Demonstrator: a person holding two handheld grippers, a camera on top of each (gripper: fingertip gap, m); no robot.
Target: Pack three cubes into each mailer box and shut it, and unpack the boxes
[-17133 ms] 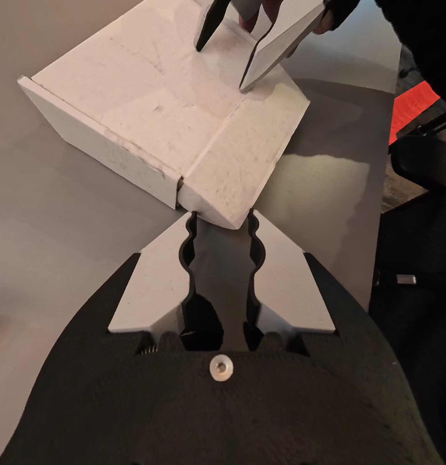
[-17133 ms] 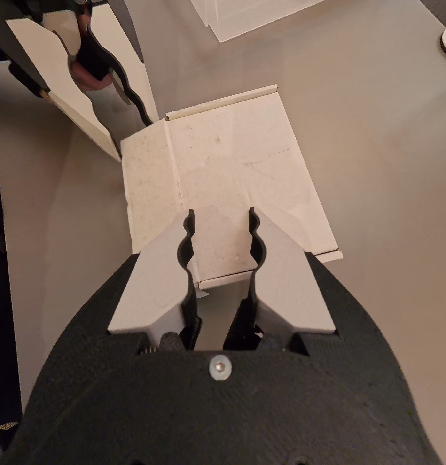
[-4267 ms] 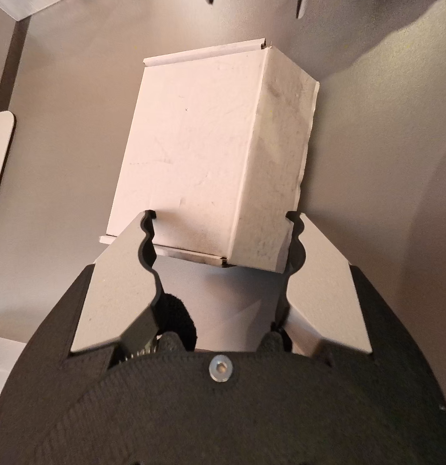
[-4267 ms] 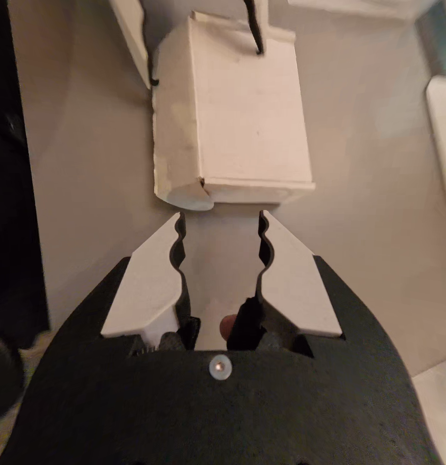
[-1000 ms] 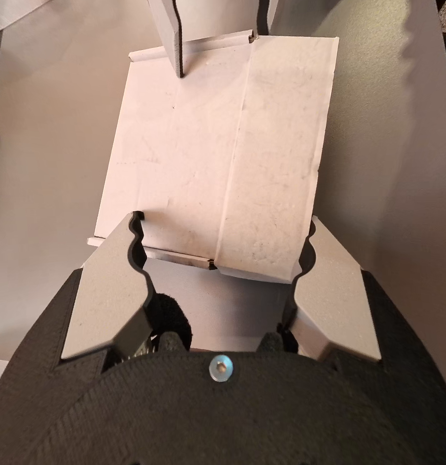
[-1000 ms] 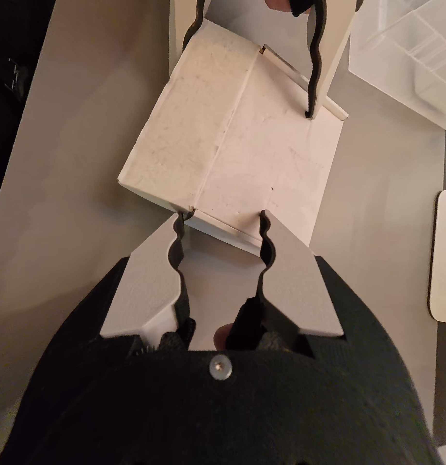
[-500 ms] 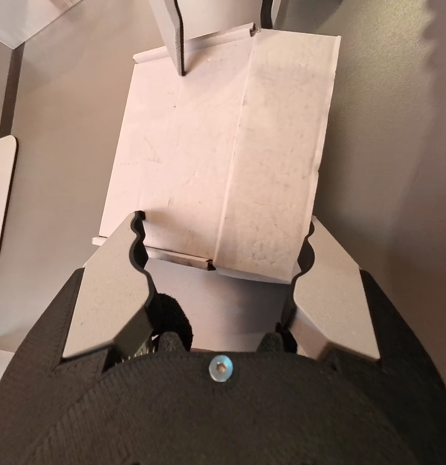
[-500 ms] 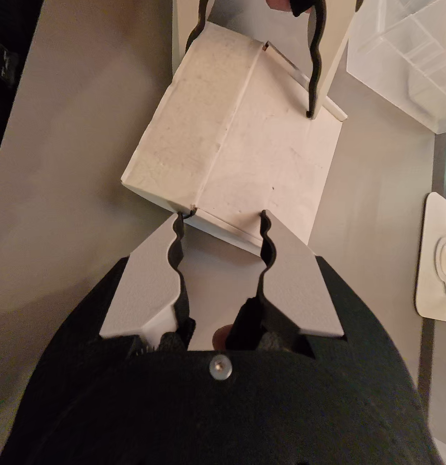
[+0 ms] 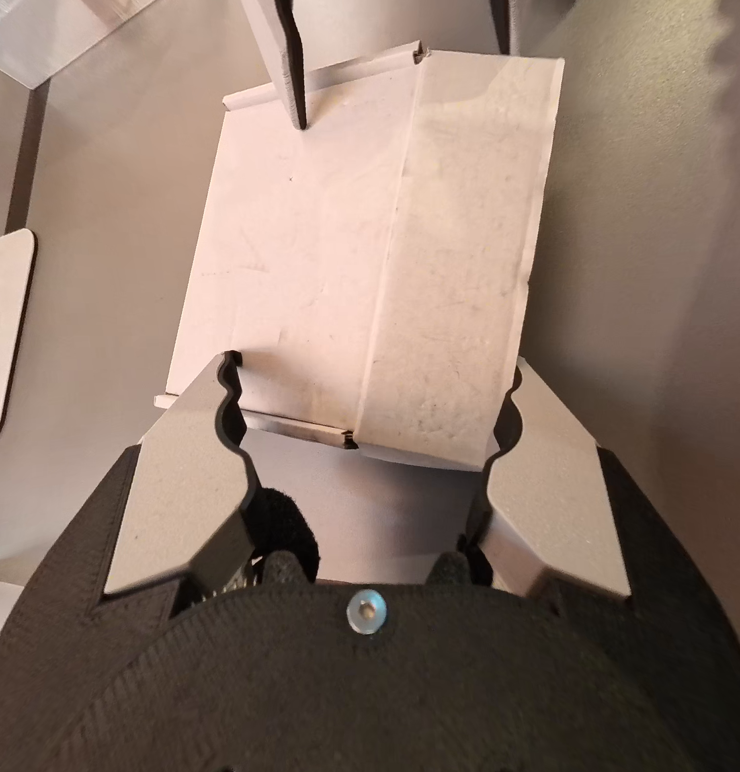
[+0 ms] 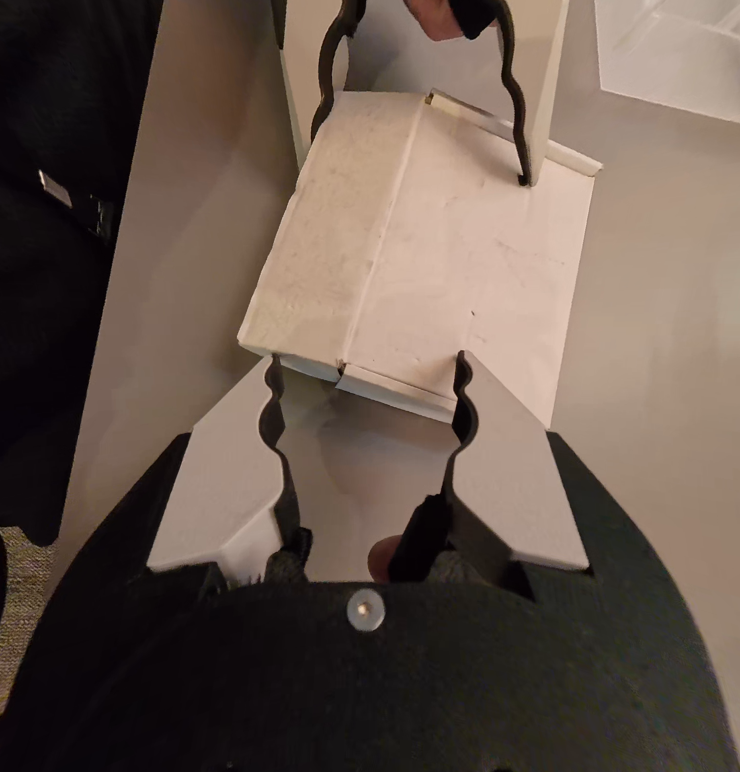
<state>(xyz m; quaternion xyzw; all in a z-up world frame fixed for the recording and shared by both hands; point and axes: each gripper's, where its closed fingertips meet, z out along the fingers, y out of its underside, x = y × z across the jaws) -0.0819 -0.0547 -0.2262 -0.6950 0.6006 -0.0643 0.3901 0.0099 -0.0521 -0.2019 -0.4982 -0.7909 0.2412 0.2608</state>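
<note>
The left gripper (image 9: 374,376) is spread wide, tilted down over one end of the white mailer box (image 9: 359,250), one finger on top, the other at its flap edge. The box lies shut on the grey table (image 9: 109,209). The right gripper (image 10: 366,361), open, faces it from the opposite end, fingertips at the box's edge.

Looks like an office or lab workspace: a plain grey tabletop (image 10: 652,334), a clear plastic bin (image 10: 677,54) up at 1 o'clock, speckled carpet floor (image 10: 13,593) down at 8 o'clock beyond the tabletop's edge.
</note>
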